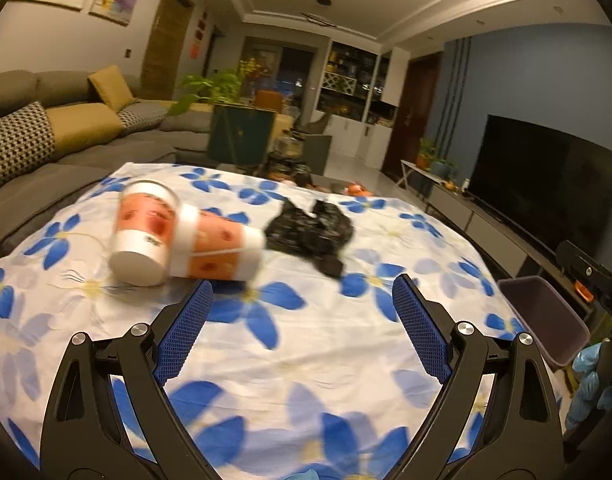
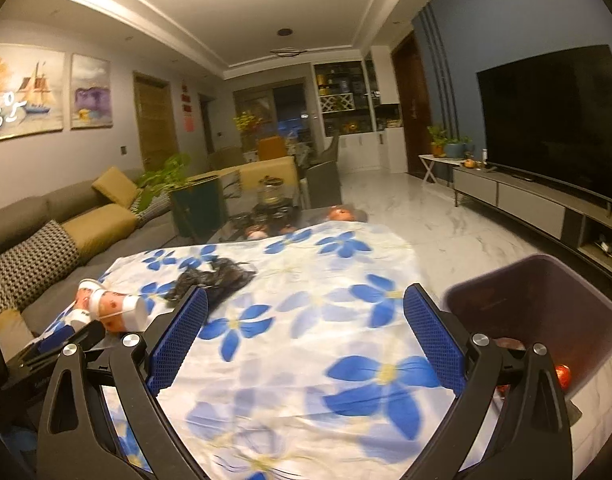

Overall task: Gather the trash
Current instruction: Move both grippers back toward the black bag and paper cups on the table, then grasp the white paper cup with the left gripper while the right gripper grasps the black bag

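Cups were the nearest trouble: two orange-and-white paper cups lay tipped on their sides on the flower-printed white-and-blue cloth (image 1: 306, 344) covering the tabletop, the nearer paper cup (image 1: 144, 236) just ahead and to the left of my left hand-held gripper (image 1: 302, 300), the second paper cup (image 1: 222, 250) touching it and lying straight ahead of that gripper's left finger. Both of my hand-held grippers stood wide open and held nothing; the right hand-held gripper (image 2: 306, 308) hovered over bare cloth.

A crumpled black plastic bag (image 1: 309, 234) sat further ahead of the left gripper, slightly right, close to the second cup, though I could not tell whether they touched. The dark purple plastic bin (image 2: 545, 308) stood off the table edge, just right of my right gripper, with something red and round low inside it.

I judged that round cups lying flat could roll away if a blue pad nudged one before closing, and the pair touching meant grabbing one could push the other toward the far left edge. Squeezing thin paper walls too hard could crush them. The loose cloth could snag a fingertip and drag everything. The limp bag might slip free halfway to the bin and fall to the floor.
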Motion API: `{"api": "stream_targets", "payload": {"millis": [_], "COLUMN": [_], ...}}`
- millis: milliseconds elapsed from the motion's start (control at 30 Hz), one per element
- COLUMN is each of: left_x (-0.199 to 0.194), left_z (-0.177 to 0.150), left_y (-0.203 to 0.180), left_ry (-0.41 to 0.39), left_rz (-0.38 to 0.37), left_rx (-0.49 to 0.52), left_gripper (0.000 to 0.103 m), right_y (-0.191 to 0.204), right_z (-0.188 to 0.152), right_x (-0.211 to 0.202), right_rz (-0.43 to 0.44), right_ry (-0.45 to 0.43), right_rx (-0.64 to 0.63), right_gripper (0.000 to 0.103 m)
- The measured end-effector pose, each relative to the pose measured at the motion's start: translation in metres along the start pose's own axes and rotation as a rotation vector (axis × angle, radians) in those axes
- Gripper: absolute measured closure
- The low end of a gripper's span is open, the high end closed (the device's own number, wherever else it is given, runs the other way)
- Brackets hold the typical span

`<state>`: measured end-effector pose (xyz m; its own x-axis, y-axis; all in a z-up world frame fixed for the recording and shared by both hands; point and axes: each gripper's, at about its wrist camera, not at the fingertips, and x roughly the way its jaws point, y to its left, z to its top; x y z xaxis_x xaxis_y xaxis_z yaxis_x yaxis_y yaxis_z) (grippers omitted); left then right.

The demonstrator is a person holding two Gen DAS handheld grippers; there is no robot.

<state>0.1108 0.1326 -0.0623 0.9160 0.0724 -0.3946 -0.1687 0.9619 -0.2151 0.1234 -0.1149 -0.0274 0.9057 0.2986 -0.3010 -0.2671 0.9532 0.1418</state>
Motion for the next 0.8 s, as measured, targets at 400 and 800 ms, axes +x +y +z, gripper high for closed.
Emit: {"api": "stream_targets", "payload": {"millis": [400,800], "left_x": [0.021,0.050], "left_z": [0.020,0.027], "left_y": [0.054,0.073], "left_ry": [0.001,0.051], "left_rz": [0.026,0.020], "left_rx": [-0.054,-0.078], "left_gripper": [0.032,0.045], "right_y": [0.055,0.084], "right_z": [-0.004,-0.008], "right_x": [0.040,0.069], "right_rz": [0.092,0.134], "right_ry": [0.048,0.069], "right_rx": [-0.027,-0.064], "right_gripper": [0.008,0.008]}}
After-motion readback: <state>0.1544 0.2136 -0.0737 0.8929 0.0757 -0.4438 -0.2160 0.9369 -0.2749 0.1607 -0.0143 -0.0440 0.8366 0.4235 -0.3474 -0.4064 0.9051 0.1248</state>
